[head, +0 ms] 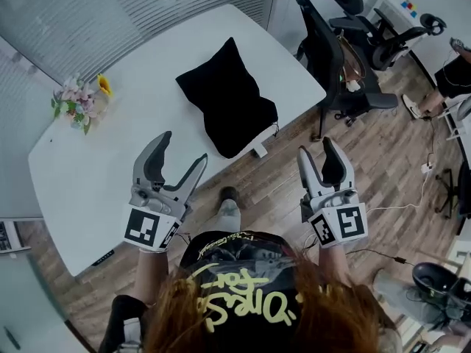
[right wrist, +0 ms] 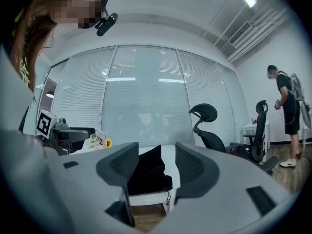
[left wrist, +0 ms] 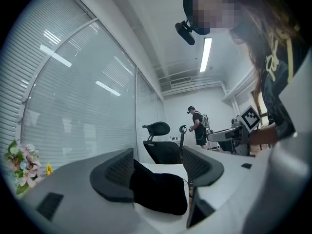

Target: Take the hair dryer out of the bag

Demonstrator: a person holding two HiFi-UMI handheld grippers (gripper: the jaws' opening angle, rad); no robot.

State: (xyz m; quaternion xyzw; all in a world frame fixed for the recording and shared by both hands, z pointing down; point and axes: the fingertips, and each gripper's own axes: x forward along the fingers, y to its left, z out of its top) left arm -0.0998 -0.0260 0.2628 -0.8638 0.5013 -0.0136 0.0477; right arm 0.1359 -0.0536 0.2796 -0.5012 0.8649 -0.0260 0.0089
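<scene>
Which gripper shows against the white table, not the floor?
The left gripper: in the head view its open jaws lie over the table near its edge, while the right gripper, also open, has only wood floor behind it.

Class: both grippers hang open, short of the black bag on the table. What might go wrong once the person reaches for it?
1. The bag lies at the table's near edge, so a pull may drag it off.
2. It is limp and black, with no opening showing; the left gripper or right gripper may pinch only cloth.
3. A cord dangles off the edge and might snag.
</scene>
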